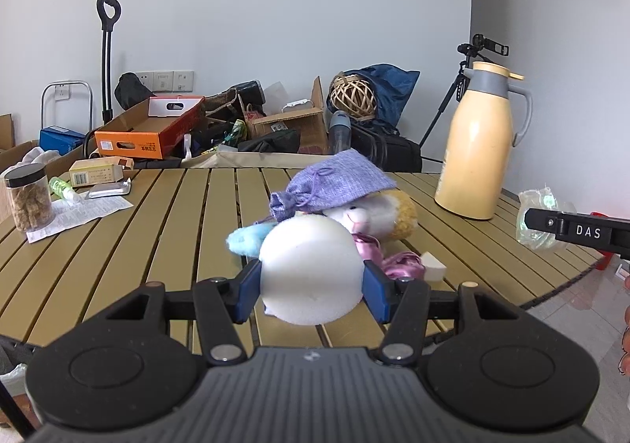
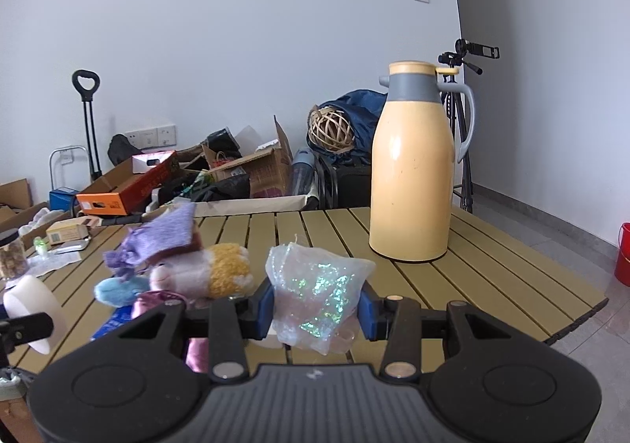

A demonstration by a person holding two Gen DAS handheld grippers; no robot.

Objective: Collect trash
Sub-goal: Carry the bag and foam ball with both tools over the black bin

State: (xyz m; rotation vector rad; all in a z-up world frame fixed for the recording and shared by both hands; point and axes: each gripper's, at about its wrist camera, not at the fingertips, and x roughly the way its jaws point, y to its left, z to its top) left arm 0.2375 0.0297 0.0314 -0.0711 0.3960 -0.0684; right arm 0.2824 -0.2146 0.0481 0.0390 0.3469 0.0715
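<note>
White foam fills my left hand-held gripper [image 1: 311, 291]: its blue pads are pressed on the two sides of a smooth, matte foam bowl [image 1: 311, 269], held clear above the tabletop [image 1: 165, 214]. My right hand-held gripper [image 2: 317, 309] is clamped on a crumpled clear plastic bag [image 2: 315, 297] with a greenish iridescent shimmer, also lifted off the slats. Both pieces of trash are in hand, so I judge the step to be carrying them away to a bin, which I cannot see here. Foam dents and slips easily, so I would keep the squeeze light and steady and the bowl level; the bag is limp and slick, so I would avoid any jerk that lets it slide from the pads. Beyond lie a fuzzy plush toy [image 1: 374, 214] under a knitted lilac pouch [image 1: 338, 179], pink satin ribbon [image 1: 401, 260] and a small foam wedge [image 1: 433, 267]. Farther right stands a glossy yellow thermos jug [image 2: 413, 175], upright on the ridged tan slats.
</note>
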